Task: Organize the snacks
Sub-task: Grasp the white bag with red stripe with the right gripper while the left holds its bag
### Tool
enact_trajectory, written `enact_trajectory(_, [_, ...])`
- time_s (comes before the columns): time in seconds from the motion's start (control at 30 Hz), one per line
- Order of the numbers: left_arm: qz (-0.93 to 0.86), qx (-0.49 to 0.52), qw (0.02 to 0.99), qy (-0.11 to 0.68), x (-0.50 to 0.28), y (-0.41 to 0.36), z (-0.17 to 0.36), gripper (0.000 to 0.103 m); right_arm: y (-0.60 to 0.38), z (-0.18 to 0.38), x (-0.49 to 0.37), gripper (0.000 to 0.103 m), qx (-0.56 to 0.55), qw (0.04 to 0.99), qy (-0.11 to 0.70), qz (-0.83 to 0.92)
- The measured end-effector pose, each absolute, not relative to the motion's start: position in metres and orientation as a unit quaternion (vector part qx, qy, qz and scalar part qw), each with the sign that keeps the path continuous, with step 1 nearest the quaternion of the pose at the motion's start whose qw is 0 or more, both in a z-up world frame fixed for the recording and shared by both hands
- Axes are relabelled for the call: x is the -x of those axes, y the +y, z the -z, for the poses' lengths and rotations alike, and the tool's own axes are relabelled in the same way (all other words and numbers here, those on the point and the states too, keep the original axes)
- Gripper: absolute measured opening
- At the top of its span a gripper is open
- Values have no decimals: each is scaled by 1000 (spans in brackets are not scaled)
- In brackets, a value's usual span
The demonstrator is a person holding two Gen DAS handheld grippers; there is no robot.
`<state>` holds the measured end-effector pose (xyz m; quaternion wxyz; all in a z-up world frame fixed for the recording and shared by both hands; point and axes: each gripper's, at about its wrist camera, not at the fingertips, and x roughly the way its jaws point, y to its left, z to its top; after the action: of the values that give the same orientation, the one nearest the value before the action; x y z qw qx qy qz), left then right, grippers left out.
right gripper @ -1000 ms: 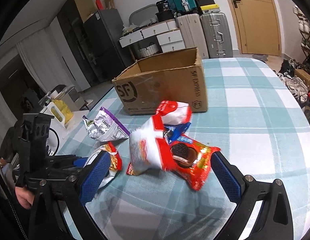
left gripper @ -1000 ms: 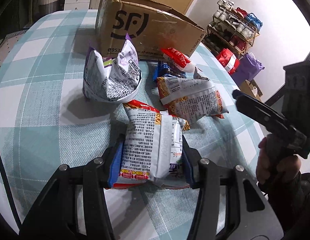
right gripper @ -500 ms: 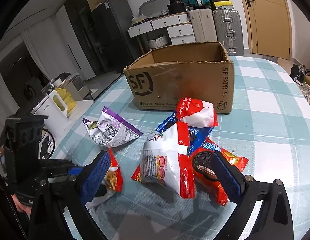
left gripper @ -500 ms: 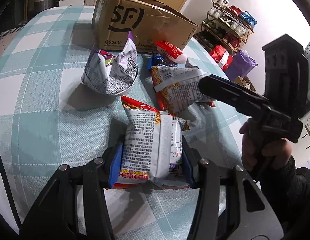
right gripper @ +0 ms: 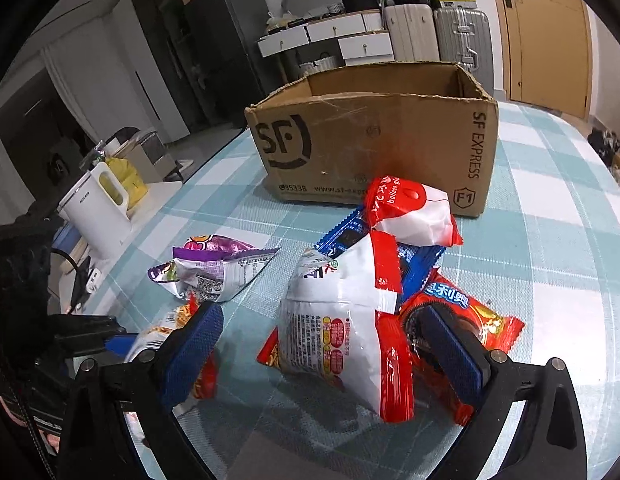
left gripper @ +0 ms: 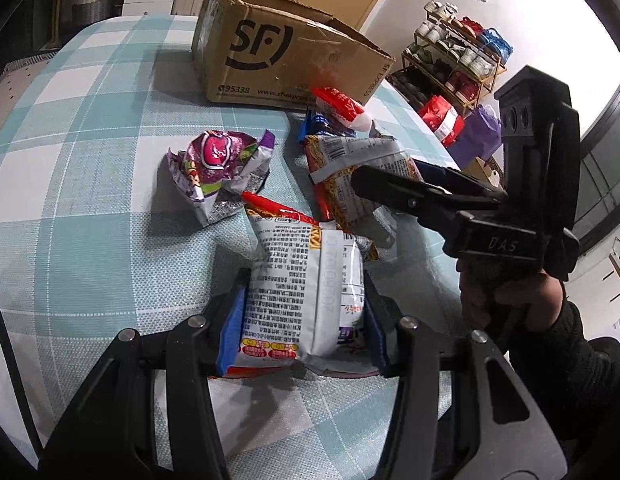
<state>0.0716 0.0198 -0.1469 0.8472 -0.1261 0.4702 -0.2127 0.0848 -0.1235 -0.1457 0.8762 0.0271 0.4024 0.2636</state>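
My left gripper (left gripper: pixel 303 330) is shut on a white and red noodle packet (left gripper: pixel 305 288) resting on the checked tablecloth. My right gripper (right gripper: pixel 322 354) is open, its blue pads on either side of a second white and red packet (right gripper: pixel 342 332), which stands tilted; in the left wrist view the right gripper (left gripper: pixel 394 188) reaches over that packet (left gripper: pixel 350 172). A purple bag (left gripper: pixel 217 168) lies to the left. A red cookie pack (right gripper: pixel 466 328), a blue pack (right gripper: pixel 350 236) and a red-white bag (right gripper: pixel 410 212) lie by the open SF cardboard box (right gripper: pixel 374 148).
The table (left gripper: pixel 69 184) has a teal and white checked cloth. A white kettle (right gripper: pixel 99 208) stands on a side surface left of the table. A shoe rack (left gripper: pixel 454 56) and bags stand beyond the table's right edge. Suitcases and drawers stand behind the box.
My right gripper has moved forward and down around the second white and red packet. The purple bag has flipped over and settled lower. My left gripper has stayed shut on its packet.
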Motion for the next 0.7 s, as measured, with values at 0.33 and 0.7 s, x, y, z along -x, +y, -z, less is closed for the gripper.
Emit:
enact_trajectory(0.33, [205, 144, 849, 466, -65, 30, 145, 47, -122, 150, -84, 54, -16, 879, 406, -250])
enact_trajectory(0.7, [203, 151, 856, 450, -59, 33, 130, 47, -143, 134, -72, 51, -86, 877, 395, -258])
